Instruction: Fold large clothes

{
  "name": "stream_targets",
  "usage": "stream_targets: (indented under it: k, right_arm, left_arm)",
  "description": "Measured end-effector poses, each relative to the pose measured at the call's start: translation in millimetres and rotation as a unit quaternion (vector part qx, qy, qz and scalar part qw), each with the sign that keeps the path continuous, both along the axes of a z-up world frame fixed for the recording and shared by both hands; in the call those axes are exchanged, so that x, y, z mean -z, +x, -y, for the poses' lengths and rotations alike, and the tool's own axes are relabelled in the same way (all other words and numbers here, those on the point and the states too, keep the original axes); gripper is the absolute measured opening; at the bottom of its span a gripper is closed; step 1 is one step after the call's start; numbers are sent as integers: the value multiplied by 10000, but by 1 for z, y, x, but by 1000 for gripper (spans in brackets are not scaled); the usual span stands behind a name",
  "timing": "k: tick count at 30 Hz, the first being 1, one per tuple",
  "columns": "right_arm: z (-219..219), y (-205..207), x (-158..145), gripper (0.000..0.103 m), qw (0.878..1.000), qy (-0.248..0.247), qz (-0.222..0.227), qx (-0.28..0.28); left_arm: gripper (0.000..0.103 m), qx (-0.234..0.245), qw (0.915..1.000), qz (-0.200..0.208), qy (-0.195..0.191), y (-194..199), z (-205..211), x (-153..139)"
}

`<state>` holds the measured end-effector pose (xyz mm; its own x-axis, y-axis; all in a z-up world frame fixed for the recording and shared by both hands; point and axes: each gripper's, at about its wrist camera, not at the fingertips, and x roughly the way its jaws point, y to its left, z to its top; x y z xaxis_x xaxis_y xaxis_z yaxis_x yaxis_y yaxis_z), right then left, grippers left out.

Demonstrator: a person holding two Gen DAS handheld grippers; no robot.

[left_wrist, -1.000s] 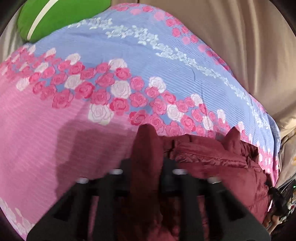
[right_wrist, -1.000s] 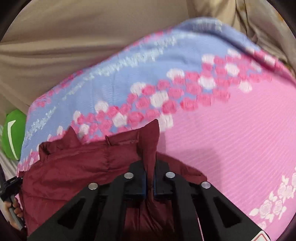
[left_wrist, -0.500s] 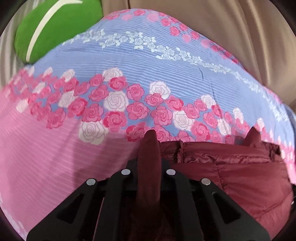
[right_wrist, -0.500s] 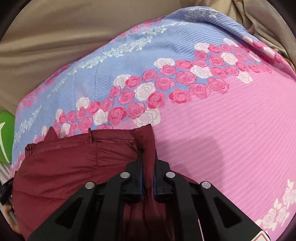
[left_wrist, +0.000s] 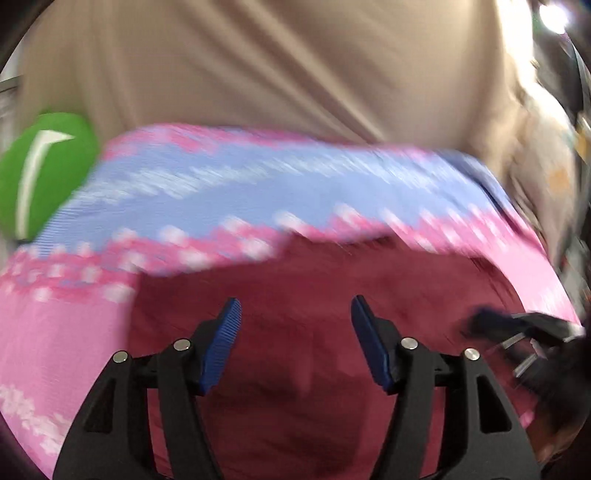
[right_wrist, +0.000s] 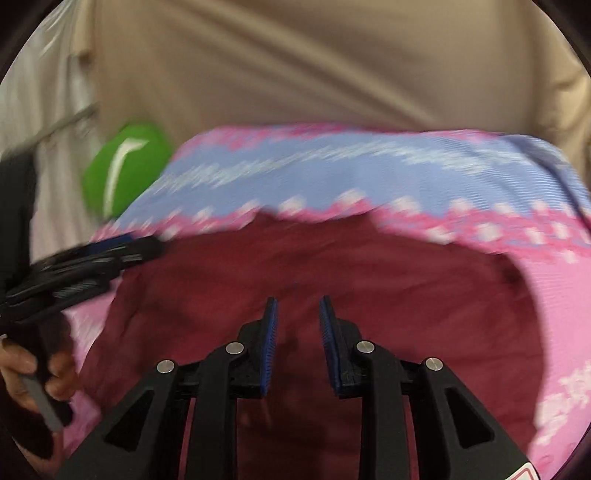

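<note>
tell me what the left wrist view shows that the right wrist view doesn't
Only the left wrist view: the left hand-held gripper head on, jaws opening with nothing between them, the right hand-held gripper at the side, and a bright light.

Only the right wrist view: the right hand-held gripper head on, jaws opening and empty, plus the person's hand holding the left one.

Both: the maroon garment lying on the floral bedspread, the green cushion and the beige curtain, all blurred.

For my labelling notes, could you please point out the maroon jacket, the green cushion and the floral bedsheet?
maroon jacket (right_wrist: pixel 332 266): right wrist view, its flat middle panel.
green cushion (left_wrist: pixel 40 173): left wrist view, beside its white stripe.
floral bedsheet (left_wrist: pixel 295 184): left wrist view, its blue band.
</note>
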<state>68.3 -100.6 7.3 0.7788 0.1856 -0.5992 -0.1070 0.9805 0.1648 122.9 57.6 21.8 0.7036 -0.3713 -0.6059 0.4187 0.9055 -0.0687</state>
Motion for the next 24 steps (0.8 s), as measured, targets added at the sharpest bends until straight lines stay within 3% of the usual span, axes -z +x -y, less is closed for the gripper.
stream_targets:
  k: [3,6,10,14,15,17,20,24]
  right_arm:
    - [-34,-11,27,24,9989,-287,-235,-302]
    - [-21,-30,44,21,9987,-312,-396,-119]
    - [49,-65,51,21,9938,-292,-498,953]
    - [119,-97,66,24,9738,-295,-720,2136]
    - [131,-104,70,23,9675,-327,-774,2385]
    - [149,-114,75,32,9570,-274,-894,2744]
    - [154,-118,56,31,9562,-102,-692,2844]
    - [118,-92,19,31,9767,12,-211,2135]
  left_arm:
    - [60,163,9991,-326,235,-13,19,30]
    - [60,-11,9970,-706,311,-21,4,60]
    - [60,-428,9955,-750,389,-38,-36,70]
    - [61,-1156,9882,-881,491,-37,-89,75]
    - [62,-1210,9874,-900,475,-37,-95,76]
    - [62,-1227,9865,-1056,248,-35,-107,76]
    - [61,-1307,9861,-978,296,-37,-100,68]
    - [62,-970,9924,-744,119,-38,-71,52]
